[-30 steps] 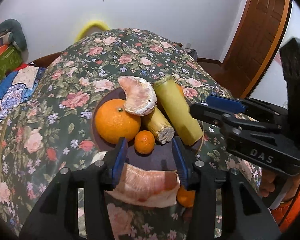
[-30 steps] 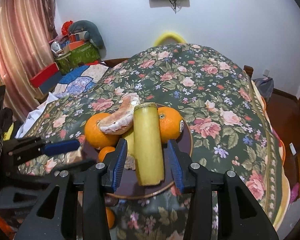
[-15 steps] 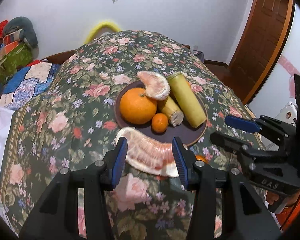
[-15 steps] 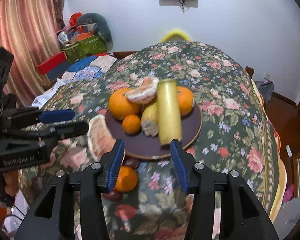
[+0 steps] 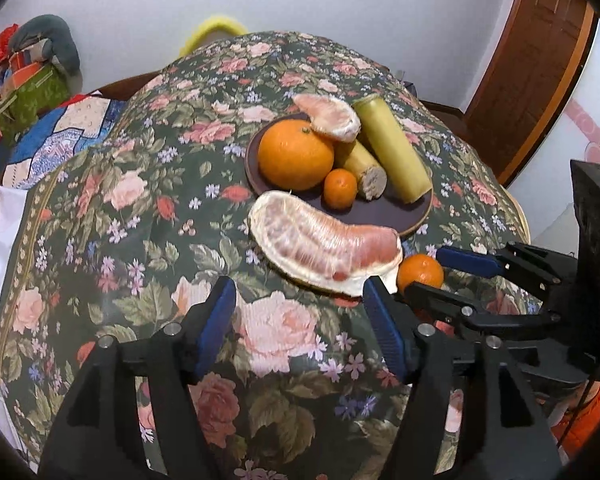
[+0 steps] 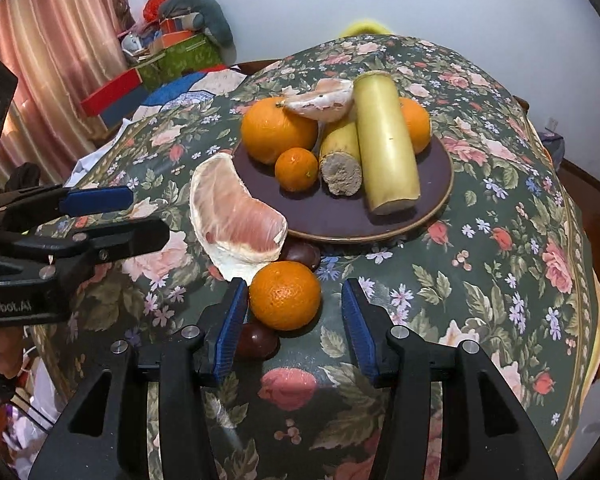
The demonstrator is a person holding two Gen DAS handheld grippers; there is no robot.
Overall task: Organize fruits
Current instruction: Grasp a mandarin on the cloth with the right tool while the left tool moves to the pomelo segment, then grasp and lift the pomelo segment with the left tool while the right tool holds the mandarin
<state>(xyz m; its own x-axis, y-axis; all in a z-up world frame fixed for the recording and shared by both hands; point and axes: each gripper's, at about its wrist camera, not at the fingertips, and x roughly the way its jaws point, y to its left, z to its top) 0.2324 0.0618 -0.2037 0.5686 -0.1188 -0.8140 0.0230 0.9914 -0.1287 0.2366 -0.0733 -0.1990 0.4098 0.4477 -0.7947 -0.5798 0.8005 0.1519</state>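
Note:
A dark round plate (image 5: 418, 216) (image 6: 440, 172) on the floral tablecloth holds a large orange (image 5: 296, 155) (image 6: 278, 130), a small tangerine (image 5: 340, 189) (image 6: 297, 169), two yellow-green cane pieces (image 5: 392, 148) (image 6: 386, 140), a pomelo piece (image 5: 332, 117) and a second orange (image 6: 416, 124). A large peeled pomelo segment (image 5: 324, 248) (image 6: 236, 216) lies on the cloth in front of the plate. A loose orange (image 5: 420, 272) (image 6: 285, 295) and dark chestnut-like fruits (image 6: 258, 340) lie beside it. My left gripper (image 5: 300, 320) is open and empty, just short of the segment. My right gripper (image 6: 294, 320) is open, its fingers either side of the loose orange.
The round table's cloth (image 6: 500, 240) drops off at the right and front edges. Boxes and a soft toy (image 6: 188, 36) are piled by the curtain at the left. A wooden door (image 5: 536, 60) stands at the right. A yellow chair back (image 5: 216, 28) shows behind the table.
Both grippers have drawn back from over the plate toward the table's near edge. The pomelo segment and loose orange now lie fully in view in front of them.

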